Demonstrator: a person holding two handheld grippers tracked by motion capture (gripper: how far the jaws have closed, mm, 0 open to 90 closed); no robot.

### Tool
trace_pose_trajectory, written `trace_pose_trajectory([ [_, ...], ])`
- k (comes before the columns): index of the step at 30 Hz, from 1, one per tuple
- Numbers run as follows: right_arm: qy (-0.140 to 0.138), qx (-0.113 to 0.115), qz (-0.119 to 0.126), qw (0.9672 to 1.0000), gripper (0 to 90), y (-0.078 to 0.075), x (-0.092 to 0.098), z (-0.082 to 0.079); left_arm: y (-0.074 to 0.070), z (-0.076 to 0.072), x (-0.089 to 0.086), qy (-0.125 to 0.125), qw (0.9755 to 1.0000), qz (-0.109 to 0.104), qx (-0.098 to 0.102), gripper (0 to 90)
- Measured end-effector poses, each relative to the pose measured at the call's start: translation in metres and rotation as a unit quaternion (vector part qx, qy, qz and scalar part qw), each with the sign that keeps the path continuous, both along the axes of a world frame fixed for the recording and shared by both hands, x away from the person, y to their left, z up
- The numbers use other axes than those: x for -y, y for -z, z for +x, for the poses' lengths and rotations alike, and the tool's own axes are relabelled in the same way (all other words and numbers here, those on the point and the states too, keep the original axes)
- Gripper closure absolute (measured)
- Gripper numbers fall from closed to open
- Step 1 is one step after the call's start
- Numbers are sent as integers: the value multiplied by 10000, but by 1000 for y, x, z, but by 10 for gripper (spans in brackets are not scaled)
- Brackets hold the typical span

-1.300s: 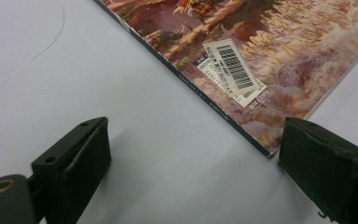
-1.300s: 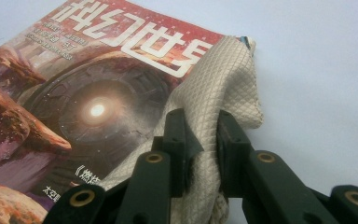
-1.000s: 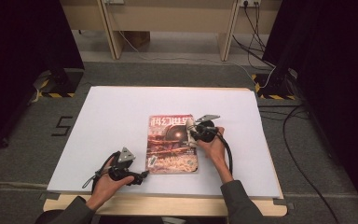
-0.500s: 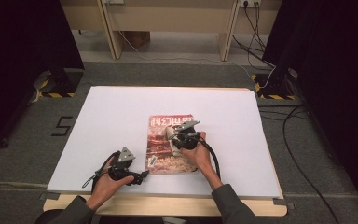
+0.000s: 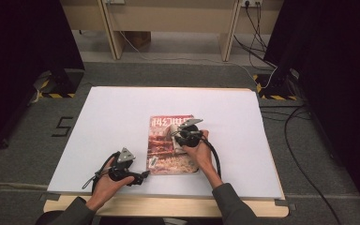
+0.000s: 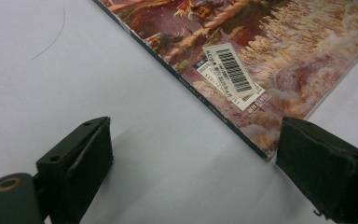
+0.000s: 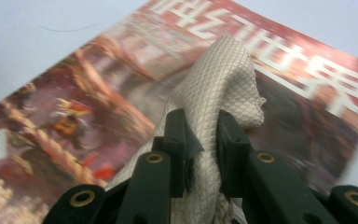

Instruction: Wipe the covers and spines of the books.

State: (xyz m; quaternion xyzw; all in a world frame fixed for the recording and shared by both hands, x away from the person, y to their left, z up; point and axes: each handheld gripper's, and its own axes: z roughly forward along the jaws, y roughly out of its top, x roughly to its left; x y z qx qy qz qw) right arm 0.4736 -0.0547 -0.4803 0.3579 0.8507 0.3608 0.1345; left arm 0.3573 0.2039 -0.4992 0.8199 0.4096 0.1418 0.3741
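Note:
A magazine (image 5: 168, 159) with a red and brown cover lies flat on the white table (image 5: 117, 117). On its upper middle rests my right gripper (image 5: 178, 137), shut on a cream quilted cloth (image 5: 174, 142) that touches the cover. In the right gripper view the cloth (image 7: 223, 74) bulges up between the two jaws of the right gripper (image 7: 204, 126), over the magazine (image 7: 98, 84). My left gripper (image 5: 143, 176) sits low at the magazine's near left corner. In the left gripper view its jaws (image 6: 193, 140) stand wide open, with the magazine's corner (image 6: 261, 56) and a barcode sticker (image 6: 233, 72) just beyond them.
The table's wooden front edge (image 5: 168, 206) runs below both forearms. Cables (image 5: 304, 154) trail over the grey floor at the right, and desk legs (image 5: 227, 33) stand at the back. White tabletop lies bare left and right of the magazine.
My right gripper has slid left with the cloth, from the magazine's right edge to its middle. The left gripper has stayed in place.

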Motion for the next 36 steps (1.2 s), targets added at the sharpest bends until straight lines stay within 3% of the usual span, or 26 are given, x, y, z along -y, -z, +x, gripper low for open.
trace_pose_trajectory([
  [6,-394,42,-12,9992,770,1,-27,-7,0,-1,0,18,10000,2,10,110],
  [10,-578,-67,127,9982,769,2,-40,-10,0,-1,-1,24,10000,7,19,114],
  [18,-926,-137,129,9955,769,2,-62,-20,0,-1,-1,39,10000,5,17,116],
  [30,-1117,-177,136,9935,768,2,-65,-27,-1,-1,-1,49,10000,-14,19,131],
  [36,-831,-185,46,9964,767,0,-48,-21,-1,-1,-2,47,10000,-71,-14,146],
])
